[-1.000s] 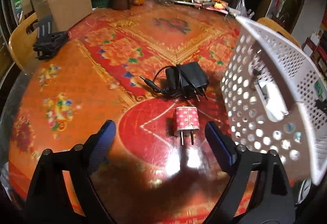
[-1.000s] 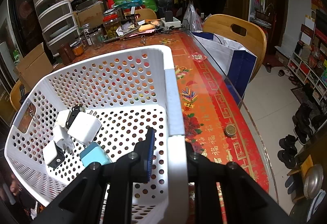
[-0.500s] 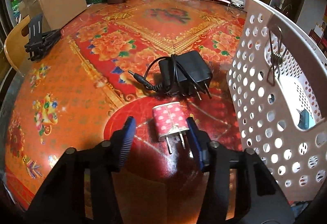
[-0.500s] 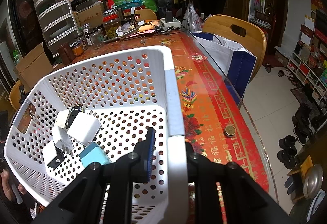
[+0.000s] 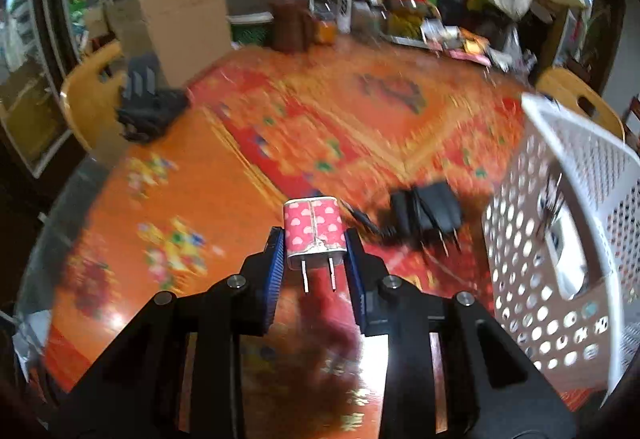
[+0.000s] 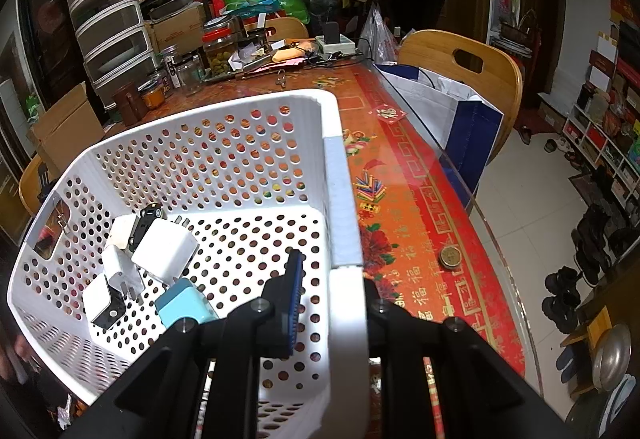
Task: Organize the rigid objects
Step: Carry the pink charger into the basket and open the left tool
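The white perforated basket [image 6: 248, 143] is pinched at its right rim by the right tool [image 6: 332, 279]; several white chargers [image 6: 164, 247] and a teal charger [image 6: 184, 307] are heaped at its left. The pink charger [image 5: 314, 233] is clamped above the counter [image 5: 224, 175] by the left tool [image 5: 314, 263], just closed on it.

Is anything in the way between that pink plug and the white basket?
The black adapter lies on the table between the pink plug and the basket, but the left gripper holds the plug above the table. The basket's near wall is the only barrier; the plug must go over its rim.
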Demonstrator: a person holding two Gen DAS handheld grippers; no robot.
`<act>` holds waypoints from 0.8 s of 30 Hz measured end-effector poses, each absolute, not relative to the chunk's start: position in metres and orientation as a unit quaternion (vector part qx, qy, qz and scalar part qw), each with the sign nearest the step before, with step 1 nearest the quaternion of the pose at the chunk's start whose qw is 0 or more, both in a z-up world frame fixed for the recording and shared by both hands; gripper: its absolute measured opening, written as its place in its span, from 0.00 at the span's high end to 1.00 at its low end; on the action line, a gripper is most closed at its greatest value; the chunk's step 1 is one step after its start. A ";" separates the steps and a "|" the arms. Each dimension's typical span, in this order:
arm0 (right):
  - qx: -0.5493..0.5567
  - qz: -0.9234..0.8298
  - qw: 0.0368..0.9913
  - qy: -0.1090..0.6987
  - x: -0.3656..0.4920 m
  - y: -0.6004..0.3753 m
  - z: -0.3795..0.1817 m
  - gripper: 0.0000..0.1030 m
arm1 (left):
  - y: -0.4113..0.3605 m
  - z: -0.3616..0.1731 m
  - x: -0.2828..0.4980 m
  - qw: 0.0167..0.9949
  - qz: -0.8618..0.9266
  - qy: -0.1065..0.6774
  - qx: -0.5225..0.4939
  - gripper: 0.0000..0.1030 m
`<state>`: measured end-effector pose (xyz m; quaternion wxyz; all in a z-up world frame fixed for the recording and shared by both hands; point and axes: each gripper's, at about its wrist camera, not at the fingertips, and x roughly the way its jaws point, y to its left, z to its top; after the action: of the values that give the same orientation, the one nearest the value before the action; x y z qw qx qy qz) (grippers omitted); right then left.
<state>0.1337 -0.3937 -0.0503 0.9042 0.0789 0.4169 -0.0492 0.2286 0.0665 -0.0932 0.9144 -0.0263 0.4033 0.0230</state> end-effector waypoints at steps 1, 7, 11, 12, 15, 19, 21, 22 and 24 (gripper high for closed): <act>0.079 -0.049 0.904 0.417 0.134 -0.393 -0.050 0.84 | 0.069 -0.085 0.227 0.917 0.026 0.397 -0.027 0.74; 0.078 -0.049 0.904 0.417 0.134 -0.393 -0.050 0.84 | 0.067 -0.035 0.210 0.934 0.018 0.357 -0.017 0.74; 0.078 -0.049 0.904 0.417 0.134 -0.393 -0.050 0.84 | 0.056 -0.010 0.200 0.938 0.004 0.345 -0.016 0.74; 0.079 -0.049 0.904 0.417 0.134 -0.393 -0.050 0.84 | 0.051 -0.003 0.198 0.940 0.000 0.340 -0.014 0.74; 0.078 -0.049 0.904 0.417 0.134 -0.393 -0.050 0.84 | 0.035 0.014 0.192 0.944 -0.009 0.329 -0.003 0.74; 0.079 -0.049 0.904 0.417 0.134 -0.392 -0.050 0.84 | 0.014 0.031 0.187 0.947 -0.029 0.320 0.008 0.74; 0.078 -0.049 0.904 0.417 0.134 -0.392 -0.050 0.84 | 0.003 0.039 0.184 0.948 -0.040 0.317 0.012 0.74; 0.078 -0.049 0.904 0.417 0.134 -0.392 -0.050 0.84 | -0.004 0.041 0.183 0.948 -0.047 0.315 0.016 0.74; 0.078 -0.049 0.904 0.417 0.134 -0.392 -0.050 0.84 | -0.018 0.046 0.180 0.947 -0.060 0.313 0.025 0.74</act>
<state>0.1336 -0.3919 -0.0500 0.9042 0.0783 0.4170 -0.0492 0.1801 -0.0185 0.0455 0.9475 0.0254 0.3133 -0.0596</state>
